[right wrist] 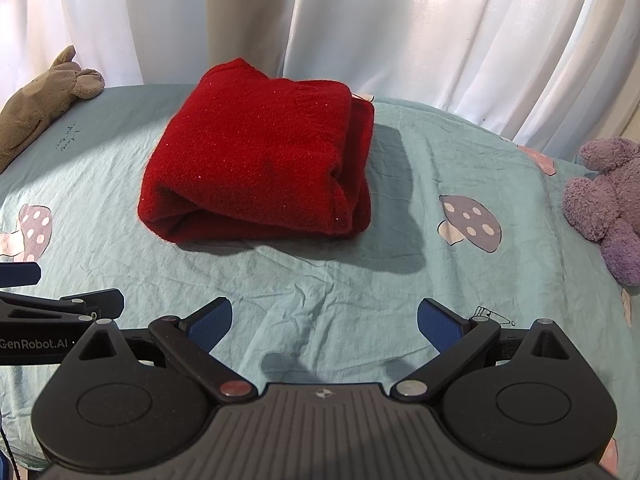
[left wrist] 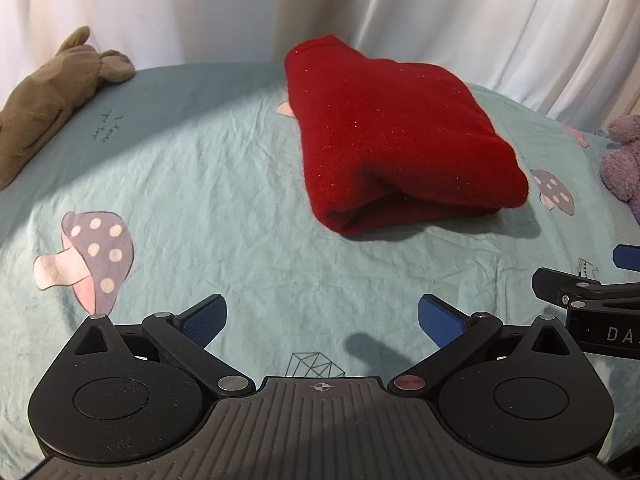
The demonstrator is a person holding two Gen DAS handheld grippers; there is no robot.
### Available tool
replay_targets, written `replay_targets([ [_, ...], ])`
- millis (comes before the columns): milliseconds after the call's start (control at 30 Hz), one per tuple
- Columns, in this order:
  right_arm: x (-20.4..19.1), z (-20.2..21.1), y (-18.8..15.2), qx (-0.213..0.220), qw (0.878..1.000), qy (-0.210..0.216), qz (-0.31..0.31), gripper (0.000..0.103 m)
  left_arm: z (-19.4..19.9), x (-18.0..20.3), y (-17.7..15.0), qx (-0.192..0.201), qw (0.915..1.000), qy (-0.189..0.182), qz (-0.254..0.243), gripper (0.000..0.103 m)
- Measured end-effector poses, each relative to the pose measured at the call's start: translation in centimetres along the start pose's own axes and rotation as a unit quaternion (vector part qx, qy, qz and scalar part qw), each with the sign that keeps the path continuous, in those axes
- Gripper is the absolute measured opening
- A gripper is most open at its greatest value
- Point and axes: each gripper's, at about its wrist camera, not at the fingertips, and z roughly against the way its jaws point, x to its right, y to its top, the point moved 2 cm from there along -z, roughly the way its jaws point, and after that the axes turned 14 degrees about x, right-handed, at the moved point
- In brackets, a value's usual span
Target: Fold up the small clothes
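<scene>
A red knitted garment (left wrist: 396,132) lies folded into a thick bundle on the pale teal bedsheet (left wrist: 220,184); the right wrist view shows the same red garment (right wrist: 256,160) left of centre. My left gripper (left wrist: 322,322) hangs open above the sheet, short of the bundle, holding nothing. The right gripper (right wrist: 324,324) is open too, empty, with bare sheet between its blue pads (right wrist: 210,326). Each gripper's side shows at the edge of the other's view: the right gripper's side (left wrist: 588,296), the left gripper's side (right wrist: 60,308).
A tan plush toy (left wrist: 52,92) lies at the far left of the bed, and a purple plush toy (right wrist: 608,196) sits at the right. White curtains (right wrist: 400,32) hang behind the bed's far edge. Mushroom prints (left wrist: 92,256) dot the sheet.
</scene>
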Motion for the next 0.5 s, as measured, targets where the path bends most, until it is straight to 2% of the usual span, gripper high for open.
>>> replay_targets([
  [500, 0.03, 0.00, 0.28, 0.002, 1.000, 0.001, 0.003, 0.099, -0.24, 0.21, -0.21, -0.006, 0.9999, 0.004, -0.009, 0.103],
])
